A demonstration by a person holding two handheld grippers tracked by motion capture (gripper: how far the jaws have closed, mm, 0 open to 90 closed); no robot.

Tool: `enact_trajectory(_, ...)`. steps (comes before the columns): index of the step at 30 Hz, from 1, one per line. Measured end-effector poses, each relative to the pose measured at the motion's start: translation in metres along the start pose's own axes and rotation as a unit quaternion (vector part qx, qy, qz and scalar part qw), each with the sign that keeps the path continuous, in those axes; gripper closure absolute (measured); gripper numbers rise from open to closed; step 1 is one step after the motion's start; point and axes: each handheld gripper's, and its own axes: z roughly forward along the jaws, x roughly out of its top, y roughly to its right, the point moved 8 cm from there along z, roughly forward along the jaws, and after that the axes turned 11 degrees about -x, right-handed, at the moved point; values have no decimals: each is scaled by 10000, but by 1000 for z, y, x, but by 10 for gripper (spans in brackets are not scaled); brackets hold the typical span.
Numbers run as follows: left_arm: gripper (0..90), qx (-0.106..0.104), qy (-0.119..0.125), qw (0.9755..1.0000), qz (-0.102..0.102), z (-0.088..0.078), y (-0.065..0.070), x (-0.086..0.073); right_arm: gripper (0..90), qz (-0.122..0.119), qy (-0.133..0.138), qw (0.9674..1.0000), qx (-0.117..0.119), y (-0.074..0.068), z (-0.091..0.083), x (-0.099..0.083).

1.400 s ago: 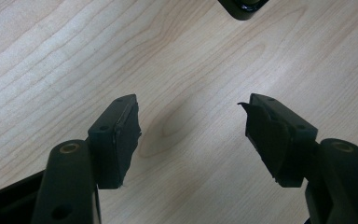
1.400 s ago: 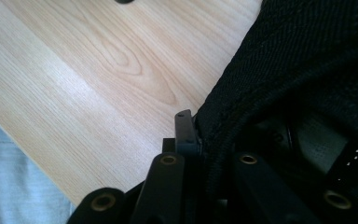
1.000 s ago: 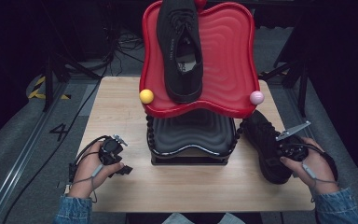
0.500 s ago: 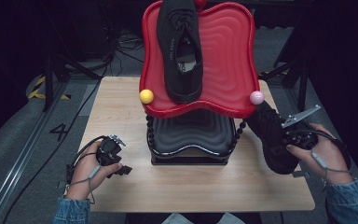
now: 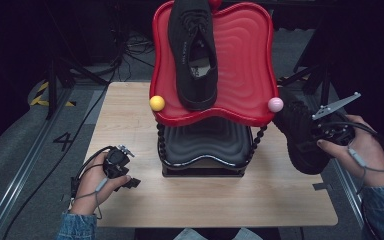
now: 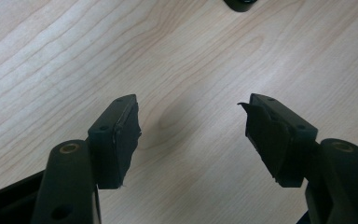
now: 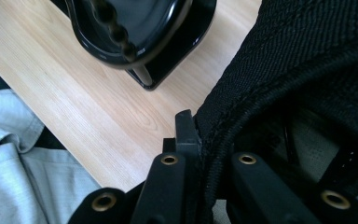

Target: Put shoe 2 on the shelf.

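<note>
A black shoe (image 5: 300, 132) hangs in the air at the right of the table, held by my right gripper (image 5: 330, 131). In the right gripper view the jaws are shut on the shoe's collar edge (image 7: 223, 116). A second black shoe (image 5: 194, 50) lies on the upper red tray (image 5: 245, 65) of a two-tier rack. My left gripper (image 5: 122, 172) rests on the wooden table (image 5: 130, 115) at the front left. Its fingers (image 6: 116, 140) stand open over bare wood.
The rack has a black lower tray (image 5: 205, 145) on a black base, with a yellow ball (image 5: 157, 103) and a pink ball (image 5: 275, 104) at the red tray's front corners. Cables and stand legs lie on the floor behind the table.
My right gripper has lifted the black shoe off the table and carried it upward at the rack's right side. The left gripper has stayed where it was.
</note>
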Motion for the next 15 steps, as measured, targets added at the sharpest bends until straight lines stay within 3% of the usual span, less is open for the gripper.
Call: enact_trajectory(15, 357, -23, 33, 10000, 49, 0, -1, 0, 871, -25, 114, 9999, -95, 4, -45, 29)
